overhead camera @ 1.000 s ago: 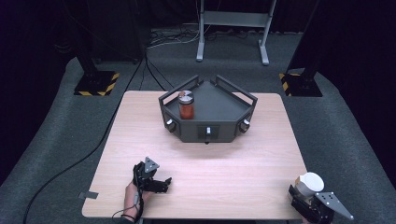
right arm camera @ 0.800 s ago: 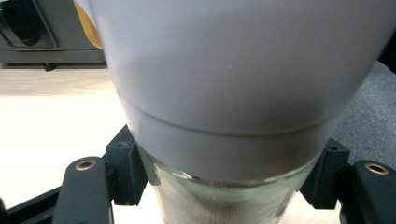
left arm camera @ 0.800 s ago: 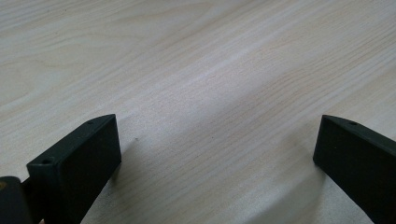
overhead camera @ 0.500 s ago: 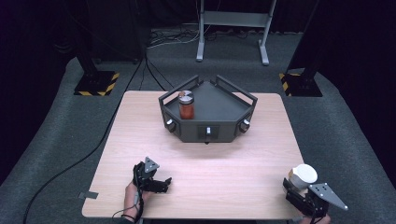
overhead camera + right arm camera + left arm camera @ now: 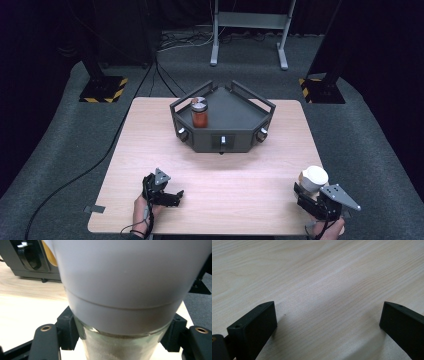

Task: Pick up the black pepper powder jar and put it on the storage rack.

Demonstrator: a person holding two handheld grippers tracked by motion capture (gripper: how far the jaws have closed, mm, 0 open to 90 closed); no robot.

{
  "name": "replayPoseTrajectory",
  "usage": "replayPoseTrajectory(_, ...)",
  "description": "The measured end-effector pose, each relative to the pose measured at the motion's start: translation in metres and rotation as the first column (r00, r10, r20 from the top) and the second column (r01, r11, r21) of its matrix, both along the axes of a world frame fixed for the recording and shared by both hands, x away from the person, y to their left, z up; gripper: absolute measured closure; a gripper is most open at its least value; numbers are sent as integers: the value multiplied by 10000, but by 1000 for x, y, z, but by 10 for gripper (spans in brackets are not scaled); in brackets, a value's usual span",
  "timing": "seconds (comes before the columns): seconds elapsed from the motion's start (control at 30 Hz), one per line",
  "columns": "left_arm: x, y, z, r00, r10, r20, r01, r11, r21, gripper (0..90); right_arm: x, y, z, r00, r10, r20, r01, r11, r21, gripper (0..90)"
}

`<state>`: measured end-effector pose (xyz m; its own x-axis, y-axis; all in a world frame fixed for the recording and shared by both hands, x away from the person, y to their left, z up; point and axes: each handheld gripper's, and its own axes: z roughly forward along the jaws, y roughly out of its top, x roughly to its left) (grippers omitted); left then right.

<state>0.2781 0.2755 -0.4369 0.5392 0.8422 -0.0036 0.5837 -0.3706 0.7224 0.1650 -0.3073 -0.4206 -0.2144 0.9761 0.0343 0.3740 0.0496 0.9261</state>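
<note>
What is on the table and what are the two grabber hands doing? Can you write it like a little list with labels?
table: light wooden table
tray: dark angular tray at the far middle of the table
in tray: jar with red contents, upright at the tray's left side
right gripper: right gripper, jaws shut on a white-lidded glass jar with pale powder inside, near the table's right front corner
left gripper: left gripper, jaws open with bare wood between them, near the front left

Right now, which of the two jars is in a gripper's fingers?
The white-lidded jar at the table's near right corner, clamped in the right gripper. The other jar, with reddish contents, stands untouched in the dark tray.
</note>
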Motion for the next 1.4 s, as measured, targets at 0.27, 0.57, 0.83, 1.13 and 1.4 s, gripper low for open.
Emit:
replayPoseTrajectory(0.27, 0, 0, 0, 10000, -1, -2, 1, 10000, -2, 7, 13, 6, 5, 9997, 235, 109, -235, 9997, -9, 301)
replayPoseTrajectory(0.57, 0, 0, 0, 10000, 24, 12, -24, 10000, -16, 10, 29, 13, 11, 9986, 460, 255, -460, 9989, 11, 302)
replayPoseTrajectory(0.83, -1, 0, 0, 10000, 45, 22, -45, 10000, -11, 13, 41, 18, 18, 9972, 680, 325, -675, 9976, -152, 302)
replayPoseTrajectory(1.13, -1, 0, 0, 10000, 52, 33, -52, 10000, -4, 17, 53, 21, 23, 9952, 883, 423, -875, 9960, -201, 302)
replayPoseTrajectory(1.4, -1, 0, 0, 10000, 59, 35, -59, 10000, -5, 18, 67, 25, 30, 9924, 1141, 459, -1131, 9933, -230, 302)
